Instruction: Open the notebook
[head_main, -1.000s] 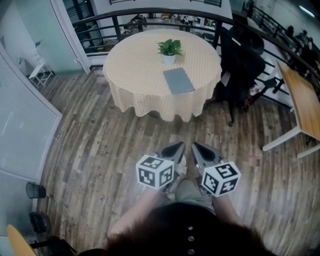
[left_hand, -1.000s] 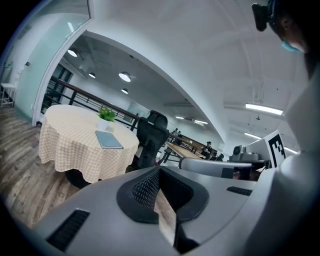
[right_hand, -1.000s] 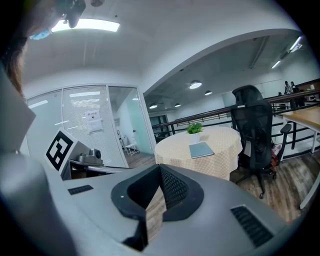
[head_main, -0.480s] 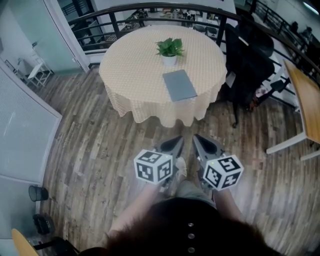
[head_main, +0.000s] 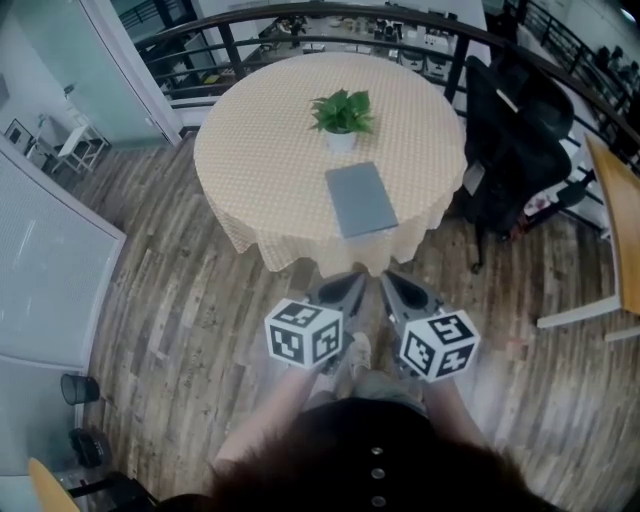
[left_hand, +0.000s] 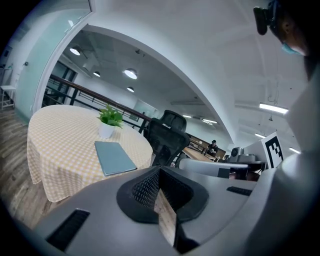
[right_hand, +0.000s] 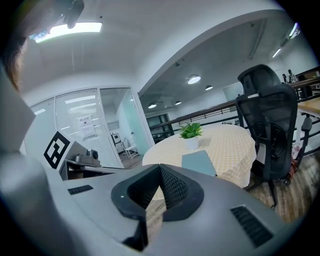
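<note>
Round table (head_main: 270, 170), draped in a yellow checked cloth, standing on a wood-plank floor (head_main: 200, 320); black mesh office chair (head_main: 520, 140) just beside the table's right edge. Left gripper (head_main: 352, 283) and right gripper (head_main: 393, 285), side by side short of the table's near edge and clear of it, each with jaws pressed together at the tips, nothing between them. Closed grey-blue notebook (head_main: 361, 199), flat on the table toward its near edge; small green plant in a white pot (head_main: 341, 118), on the table just beyond the notebook, near the table's middle.
</note>
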